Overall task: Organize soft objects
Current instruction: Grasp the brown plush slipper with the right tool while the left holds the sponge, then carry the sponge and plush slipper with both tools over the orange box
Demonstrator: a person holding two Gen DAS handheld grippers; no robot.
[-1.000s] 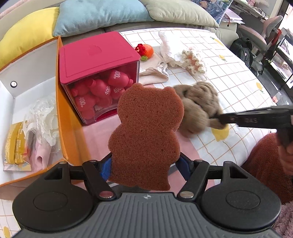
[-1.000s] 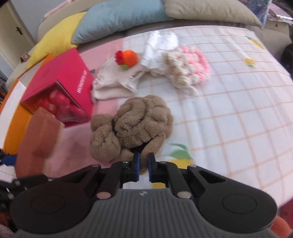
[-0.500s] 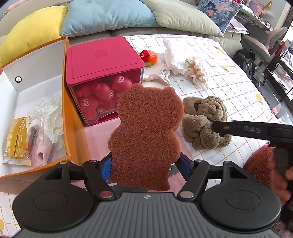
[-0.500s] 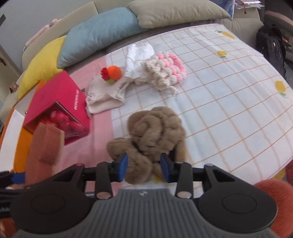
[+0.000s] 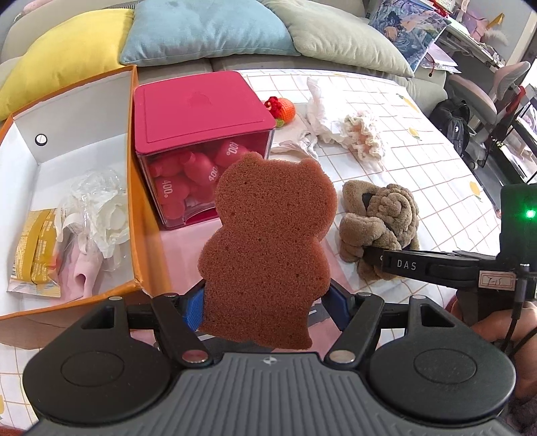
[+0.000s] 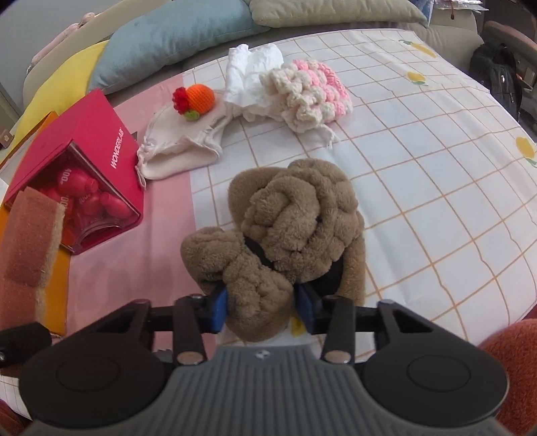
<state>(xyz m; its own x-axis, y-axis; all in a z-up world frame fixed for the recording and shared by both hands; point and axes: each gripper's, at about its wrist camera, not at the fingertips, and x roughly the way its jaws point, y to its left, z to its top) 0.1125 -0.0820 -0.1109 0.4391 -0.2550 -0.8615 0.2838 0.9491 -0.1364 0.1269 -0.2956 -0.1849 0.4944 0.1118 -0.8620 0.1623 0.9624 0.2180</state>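
A brown bear-shaped sponge (image 5: 268, 241) stands upright in my left gripper (image 5: 266, 308), whose blue pads press its lower sides; in the right wrist view the sponge (image 6: 30, 241) shows edge-on at the far left. A tan plush knot toy (image 6: 295, 214) lies on the checked bedspread, to the right of the sponge (image 5: 379, 214). My right gripper (image 6: 263, 307) has its jaws closing around the toy's near lobe, and both pads touch the plush. One of its black fingers (image 5: 402, 265) reaches in from the right in the left wrist view.
An orange-walled box (image 5: 134, 187) with bags and white wrapping stands at the left. Beside it is a red-lidded clear box (image 5: 198, 110) of red bottles. Behind lie a crochet orange (image 6: 199, 97), a cream pouch (image 6: 178, 147), white cloth (image 6: 251, 73), a pink-cream crochet piece (image 6: 312, 90) and pillows (image 5: 208, 30).
My right gripper went from shut behind the plush toy to spread wide, then dropped over the toy's near lobe and narrowed onto it. The left gripper kept the sponge still.
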